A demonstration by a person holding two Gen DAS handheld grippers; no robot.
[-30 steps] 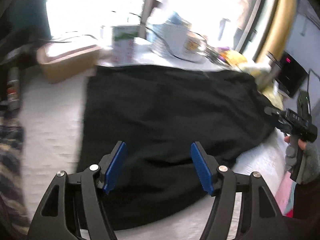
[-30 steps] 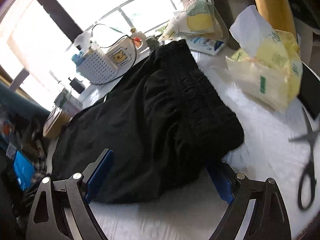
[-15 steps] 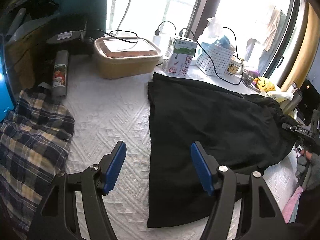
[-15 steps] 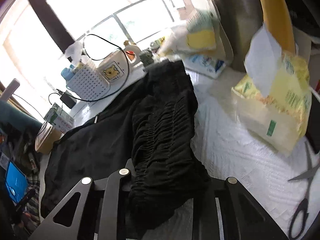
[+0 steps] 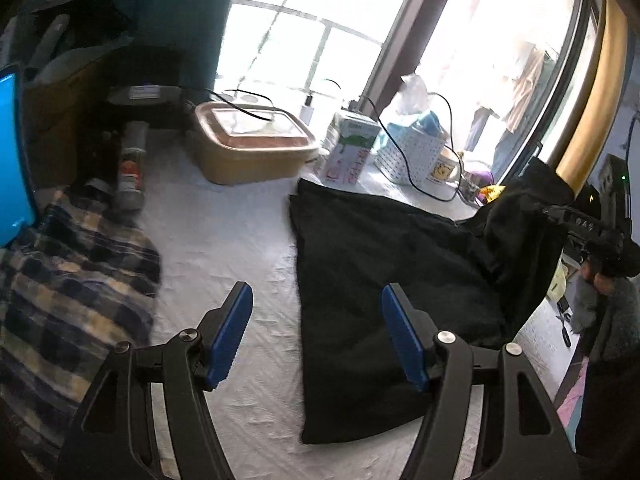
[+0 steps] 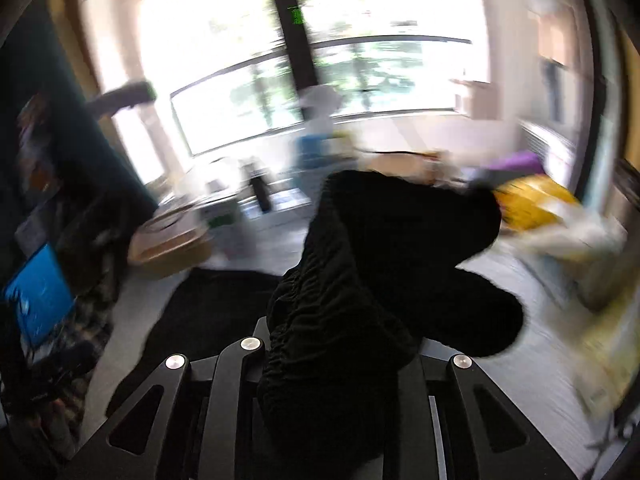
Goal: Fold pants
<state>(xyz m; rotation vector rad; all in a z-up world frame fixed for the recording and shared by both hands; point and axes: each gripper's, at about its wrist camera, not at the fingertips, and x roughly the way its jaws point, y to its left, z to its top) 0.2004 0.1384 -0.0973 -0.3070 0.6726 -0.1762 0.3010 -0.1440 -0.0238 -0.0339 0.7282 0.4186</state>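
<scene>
Black pants lie on the white textured bed cover, leg end nearest me. My left gripper is open and empty, hovering over the cover beside the pants' left edge. My right gripper is shut on the pants' gathered elastic waistband and holds it lifted off the bed; its pads are hidden by the cloth. In the left wrist view the right gripper shows at the far right with the waist end raised.
A plaid garment lies at the left. A tan lidded box, a milk carton, a white basket and cables stand along the window side. Yellow bags sit at the right. A blue screen glows far left.
My right gripper, shut on the waistband, has lifted it off the bed and swung upward. My left gripper has moved left and back, staying open.
</scene>
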